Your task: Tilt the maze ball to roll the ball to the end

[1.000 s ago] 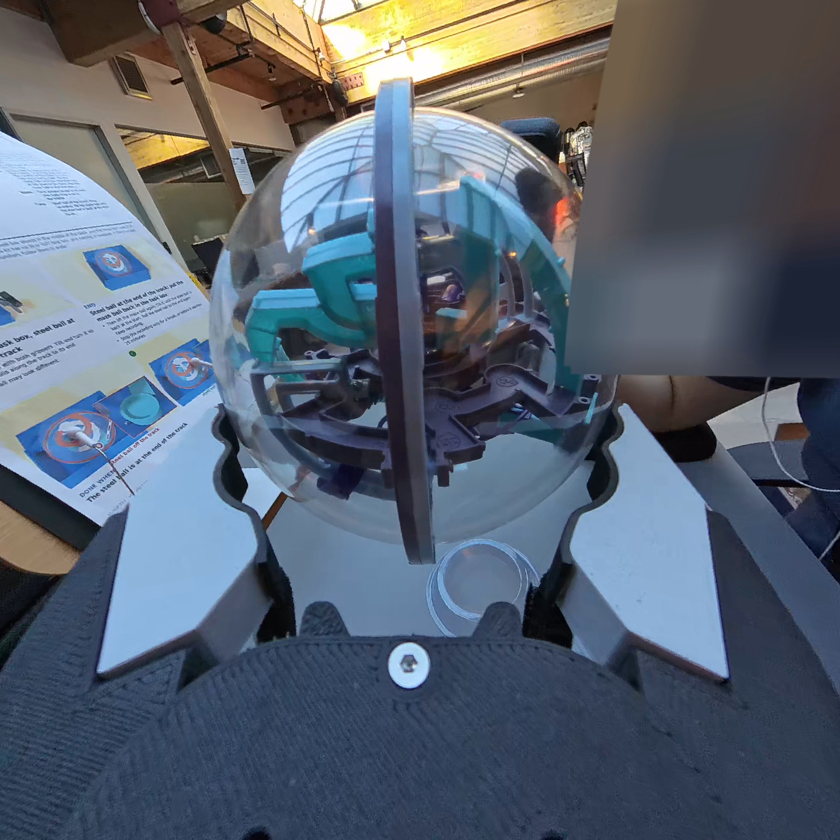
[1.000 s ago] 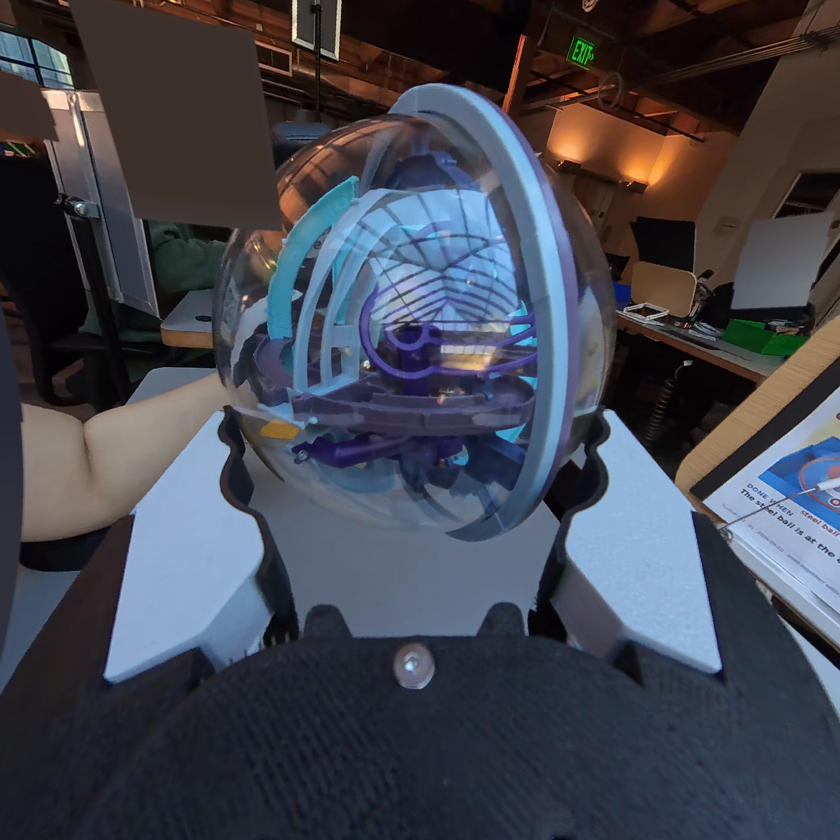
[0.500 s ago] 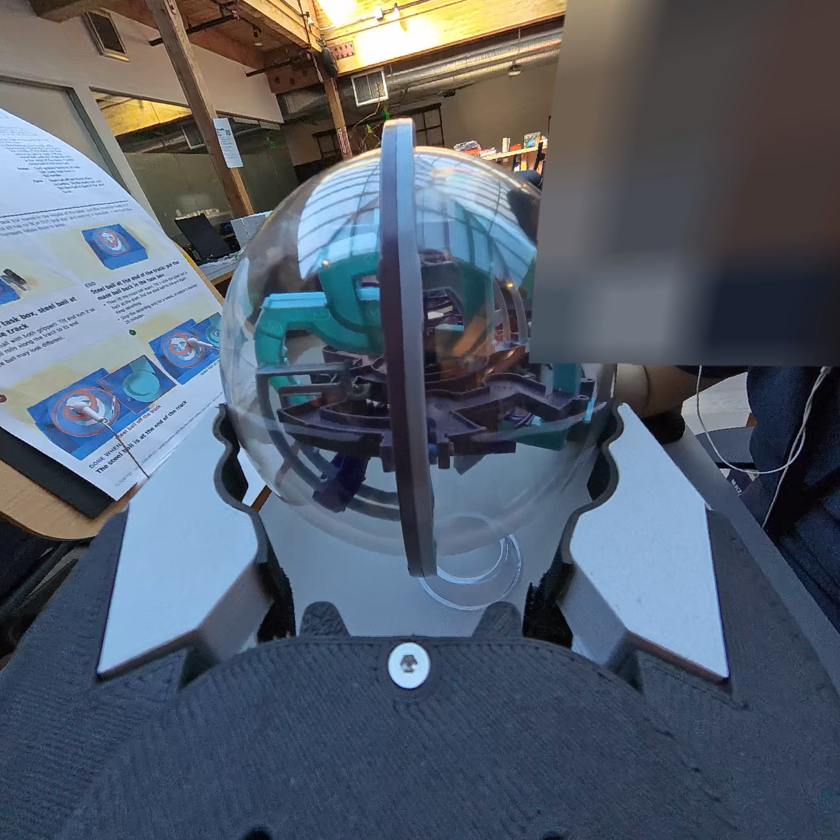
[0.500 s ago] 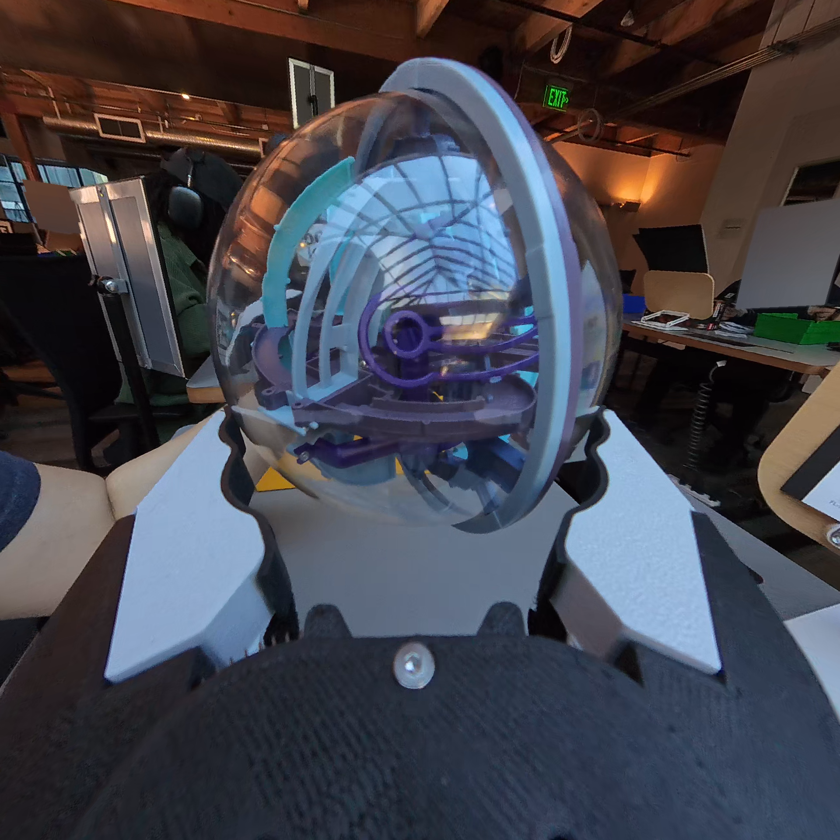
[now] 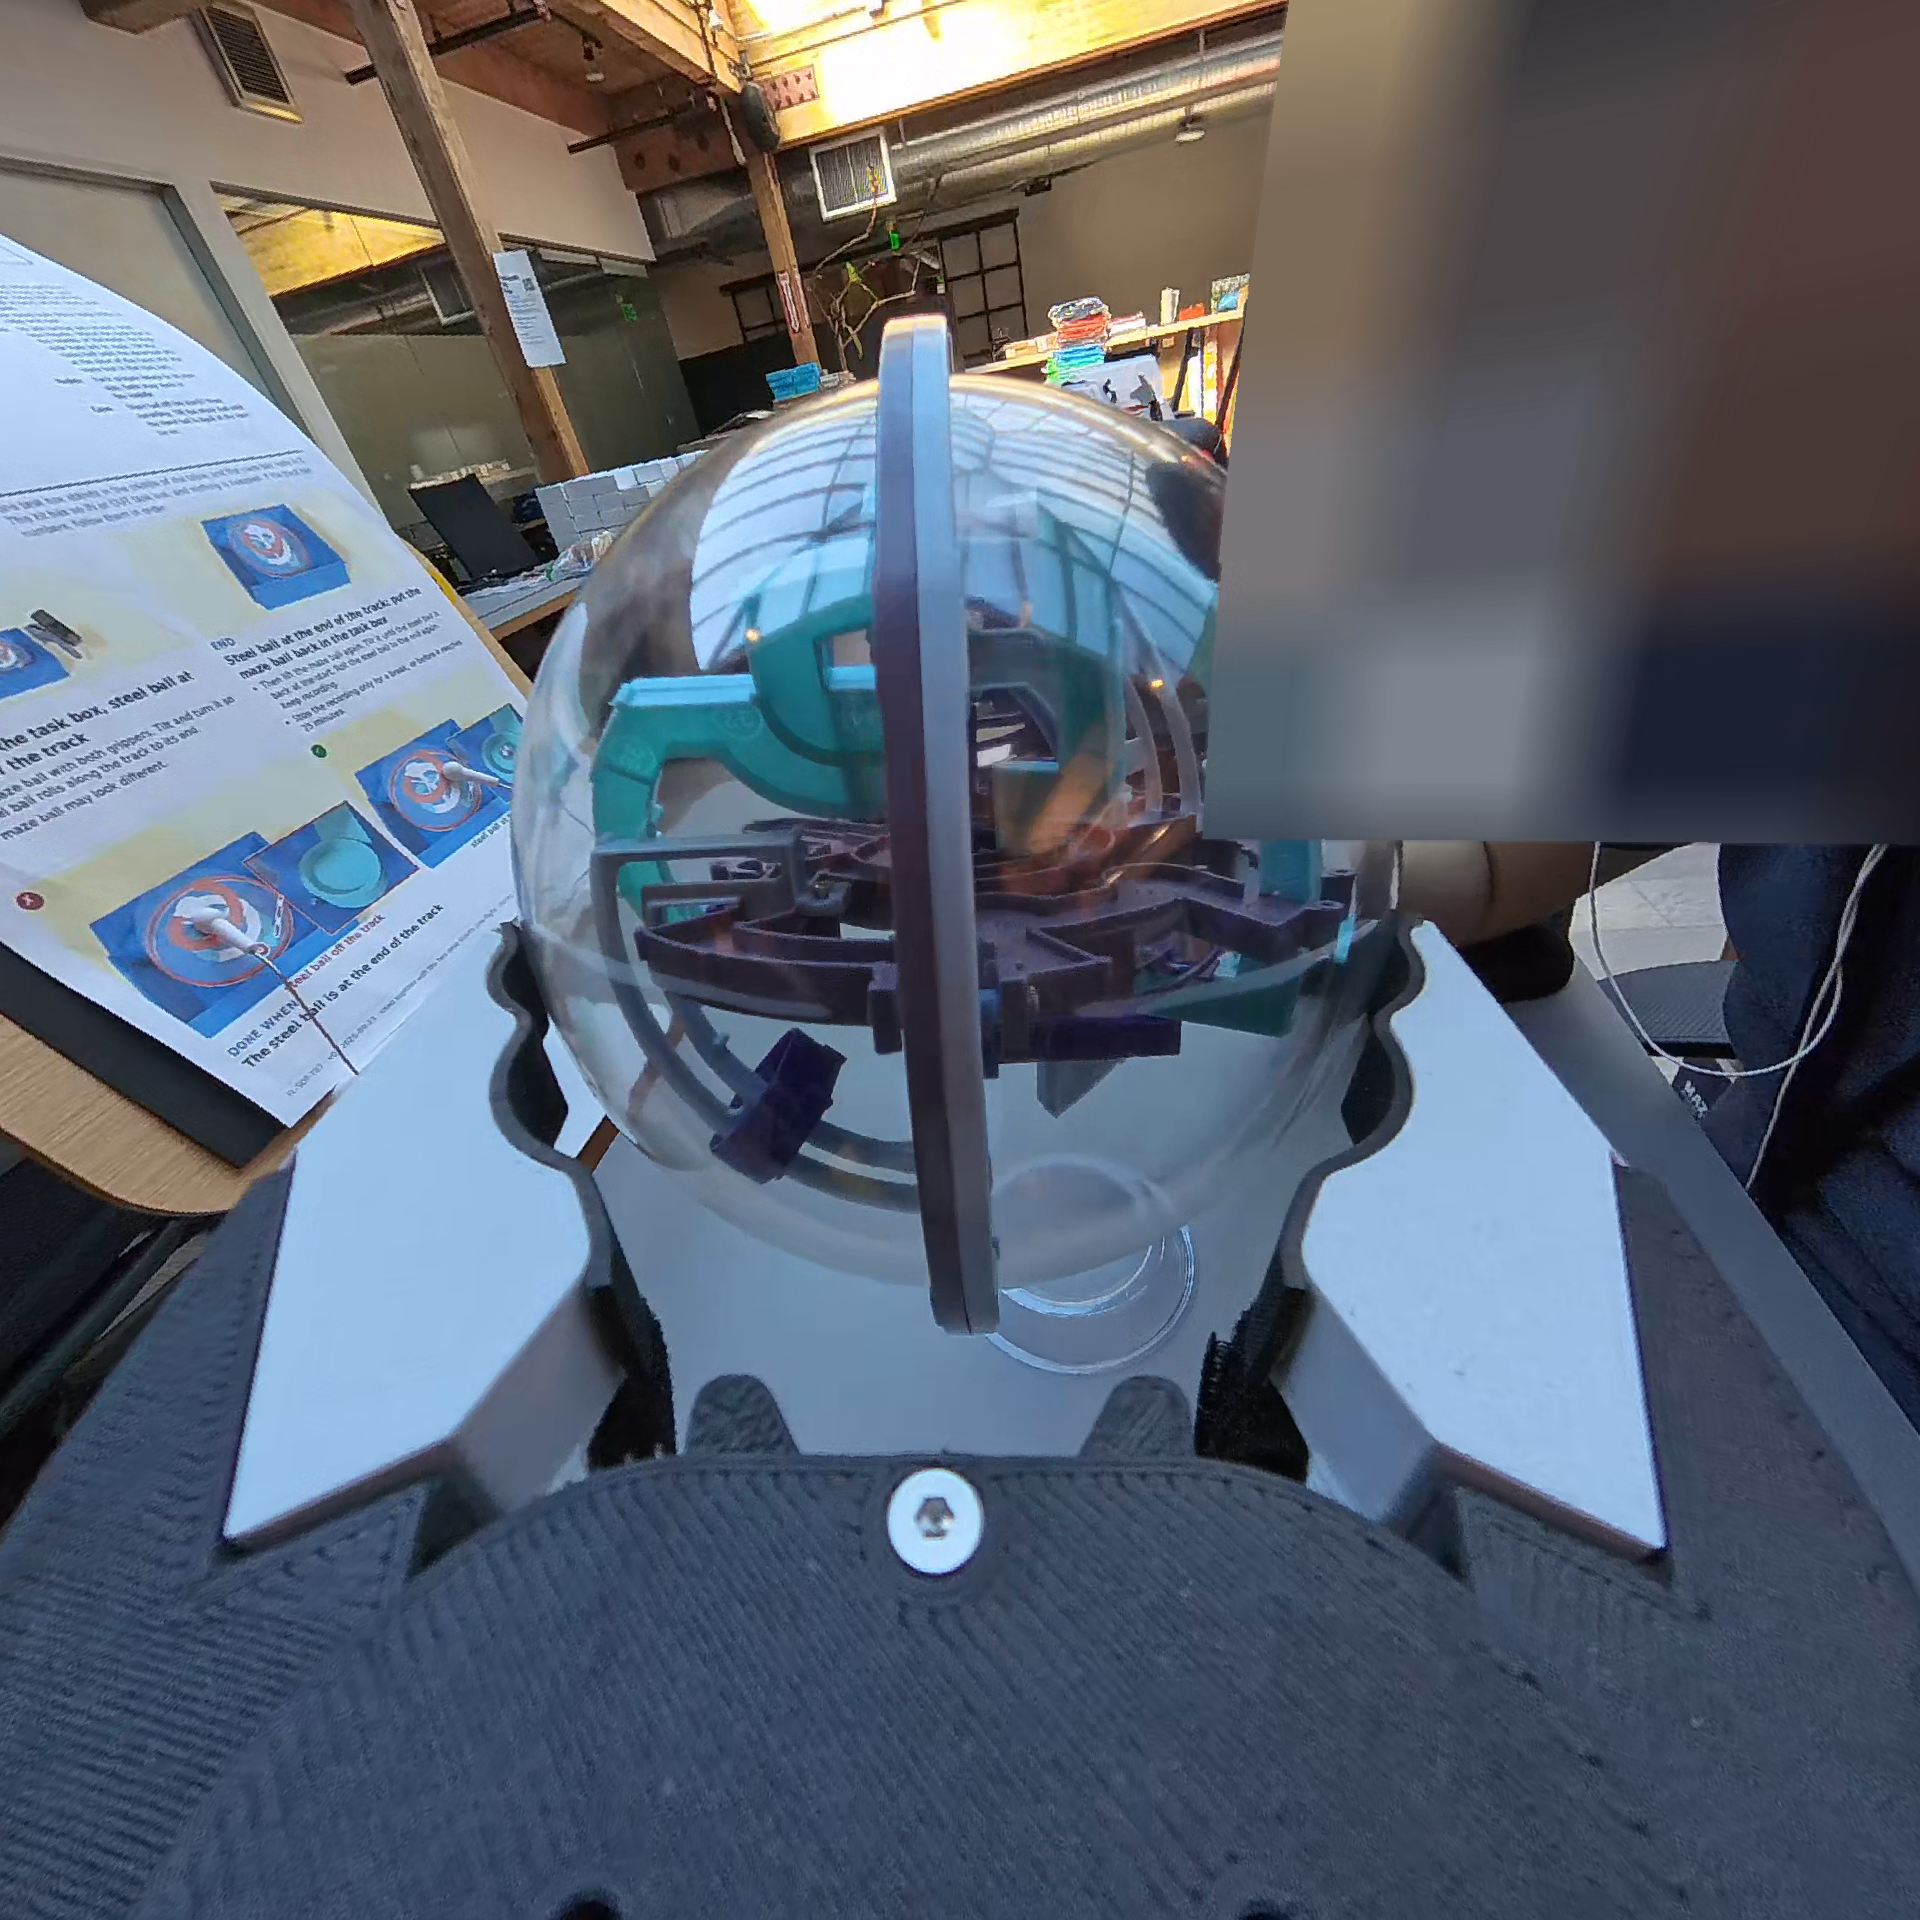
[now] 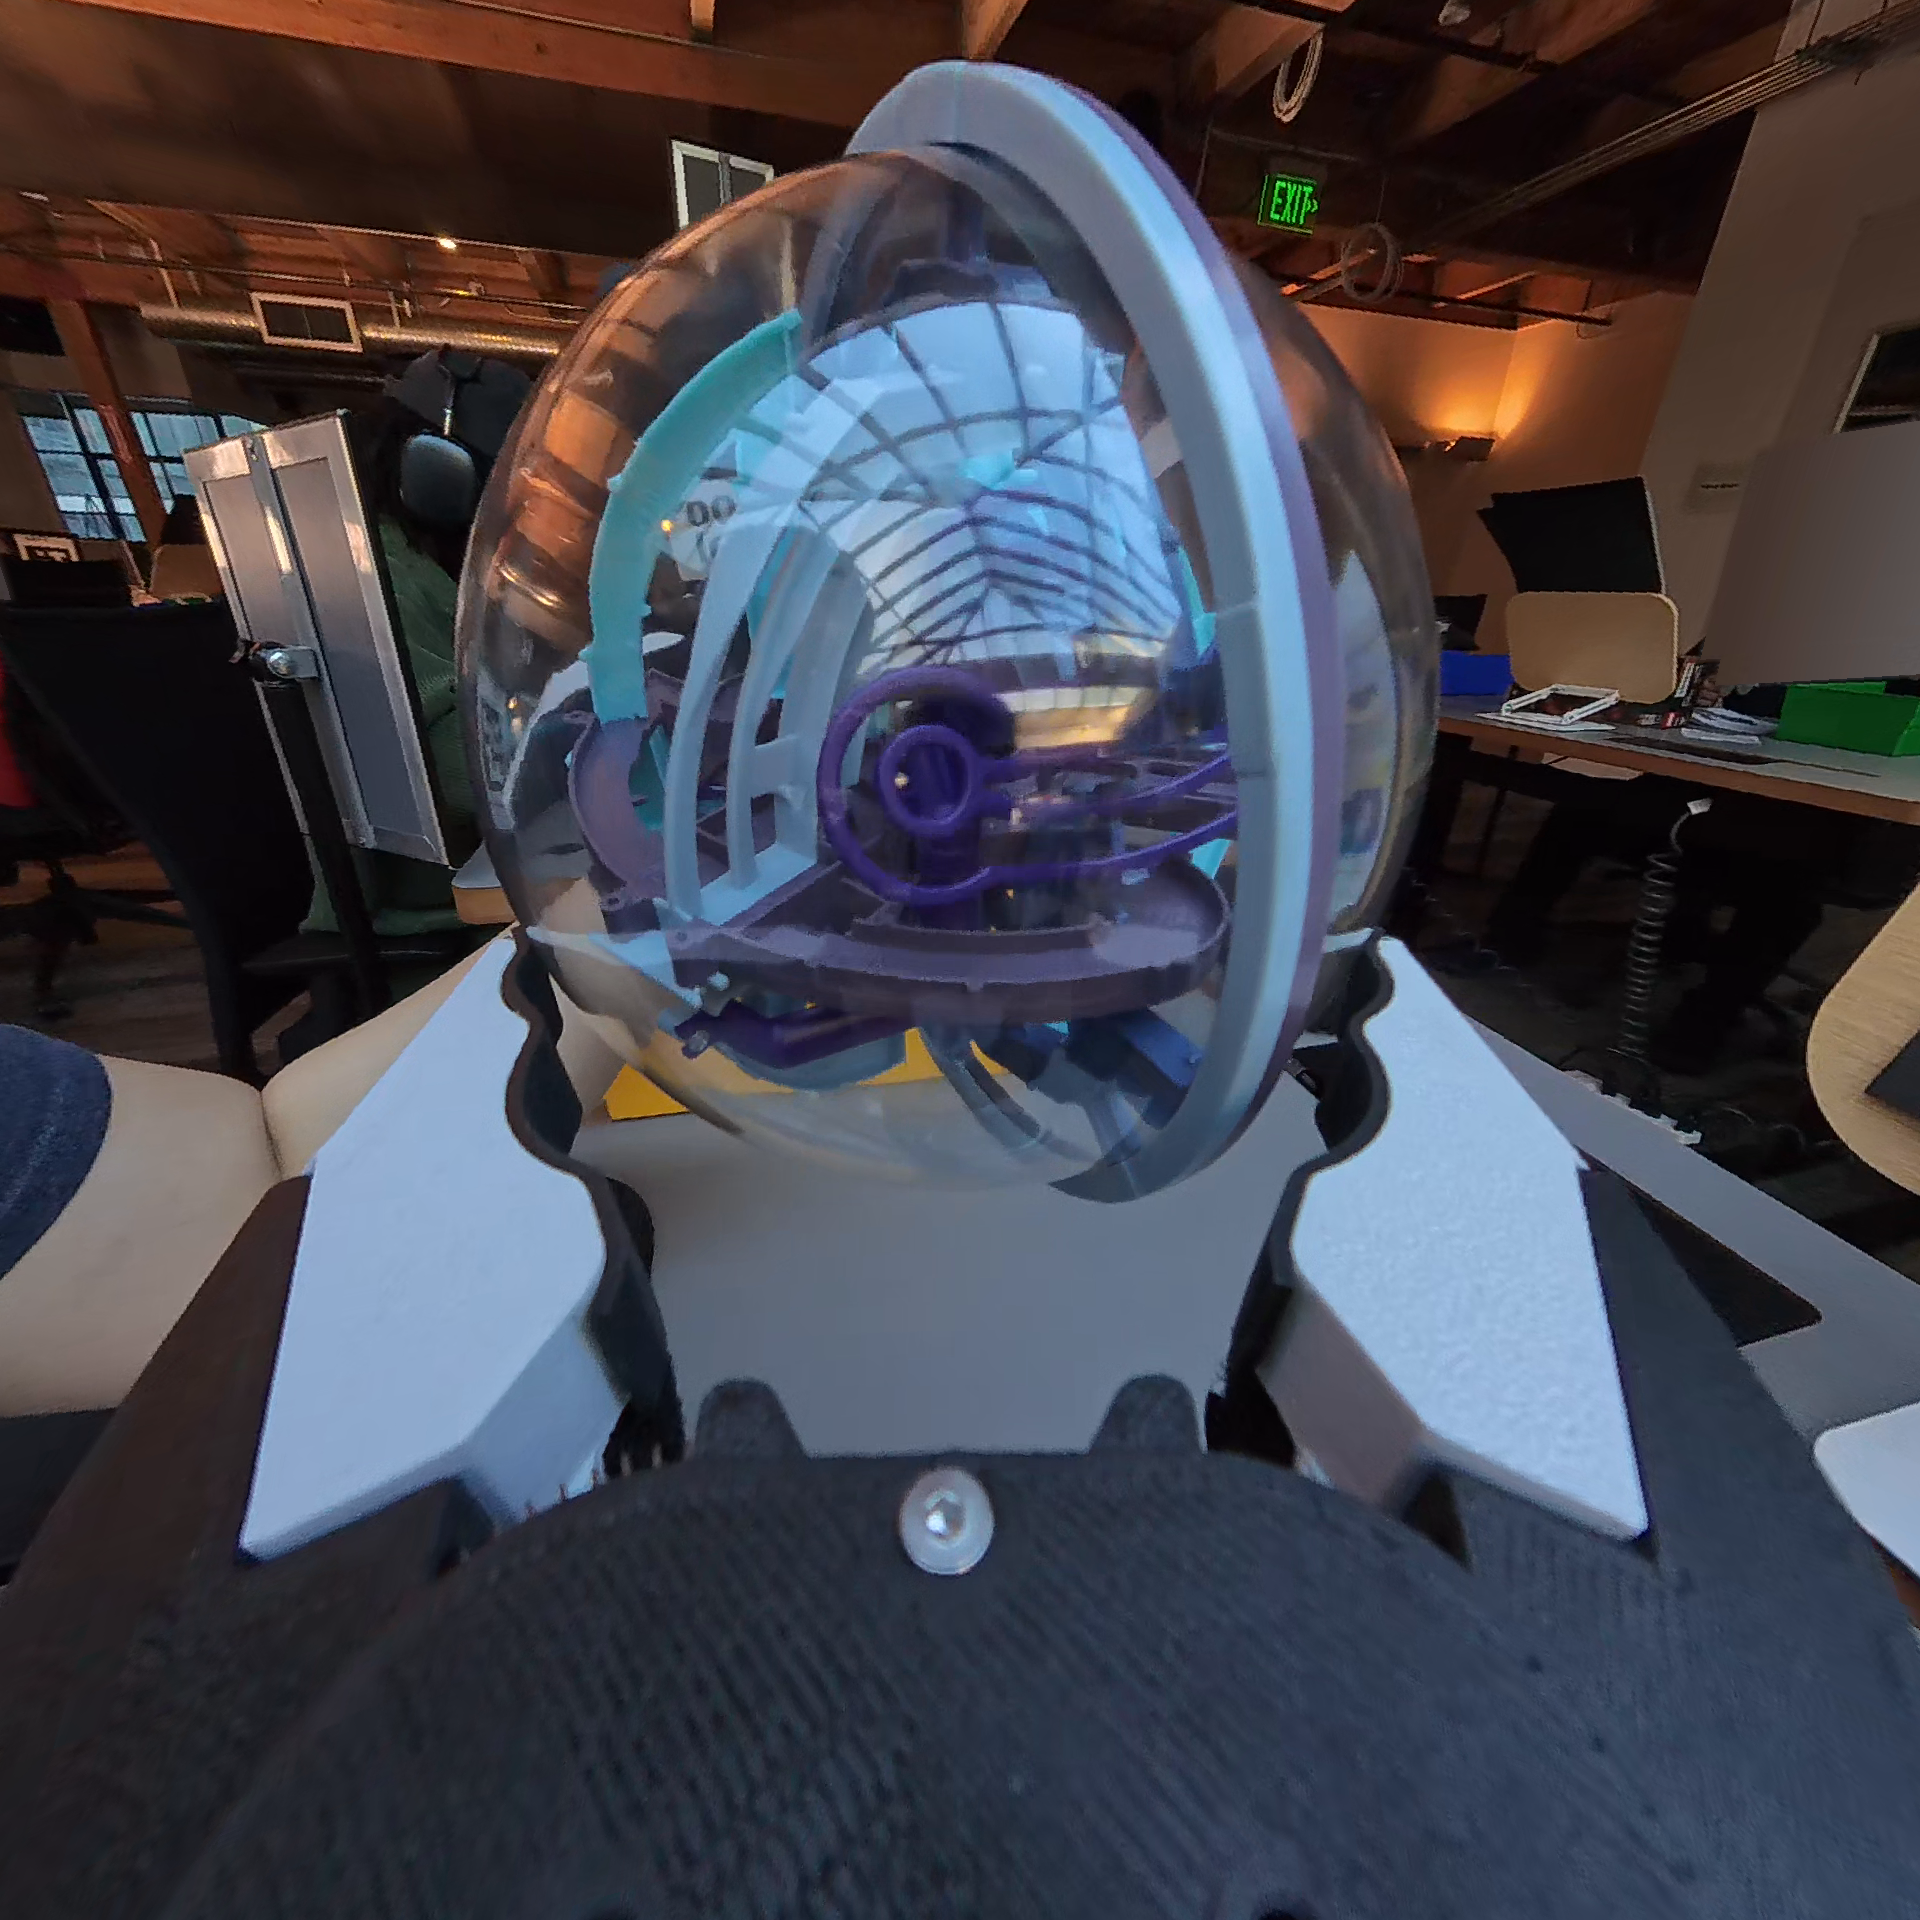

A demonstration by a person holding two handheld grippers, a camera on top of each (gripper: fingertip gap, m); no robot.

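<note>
Clear plastic maze ball (image 5: 790, 831), held in the air between two handheld grippers, one on each side. In the left wrist view, left gripper (image 5: 951, 997) clamped on the sphere, both white fingers (image 5: 436, 1195) pressed to its lower flanks, grey seam ring (image 5: 925, 831) standing upright and edge-on at centre. Inside, teal and dark purple tracks; steel ball too small to pick out with certainty. Below the sphere, a clear round stand (image 5: 1101, 1320) on a grey table (image 5: 831, 1382). To the left, a printed instruction sheet (image 5: 177, 727) propped on a wooden board. In the right wrist view, right gripper (image 6: 940, 997) likewise clamped on the same ball (image 6: 727, 644), seam ring (image 6: 1236, 644) tilted, leaning to the right, a purple loop track (image 6: 925, 790) near the middle. Behind, an open workshop with desks.
</note>
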